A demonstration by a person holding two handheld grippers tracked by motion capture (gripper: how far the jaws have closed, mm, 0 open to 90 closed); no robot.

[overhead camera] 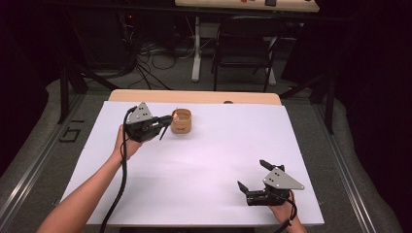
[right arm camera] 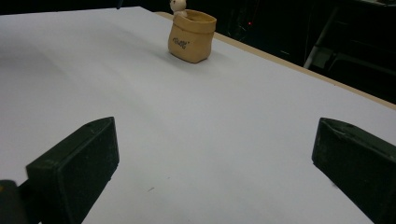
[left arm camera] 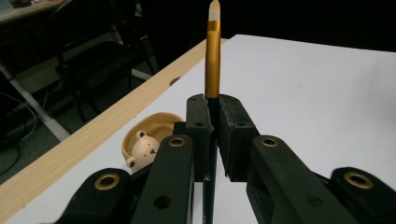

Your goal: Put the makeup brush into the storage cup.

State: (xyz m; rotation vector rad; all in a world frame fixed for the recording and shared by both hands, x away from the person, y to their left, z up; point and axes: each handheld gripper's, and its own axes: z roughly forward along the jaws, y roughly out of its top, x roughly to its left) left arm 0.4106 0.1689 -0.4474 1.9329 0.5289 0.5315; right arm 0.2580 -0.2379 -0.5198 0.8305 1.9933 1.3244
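A white surface (overhead camera: 204,170) carries a tan sack-shaped pot (overhead camera: 181,121) with a small bear figure, near its far left corner. Just beside the pot, the left hand-held gripper (overhead camera: 165,120) is clenched on a gold-ferruled brush (left arm camera: 213,56). The right hand-held gripper (overhead camera: 251,175), near the right front corner, is released with jaws wide.

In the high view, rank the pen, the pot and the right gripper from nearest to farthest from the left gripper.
1. Pen: clamped in the left gripper, slanting down from its fingers.
2. Pot: just beyond the fingers, toward the table's far edge.
3. Right gripper: across the table, at the near right corner, fingers spread open.
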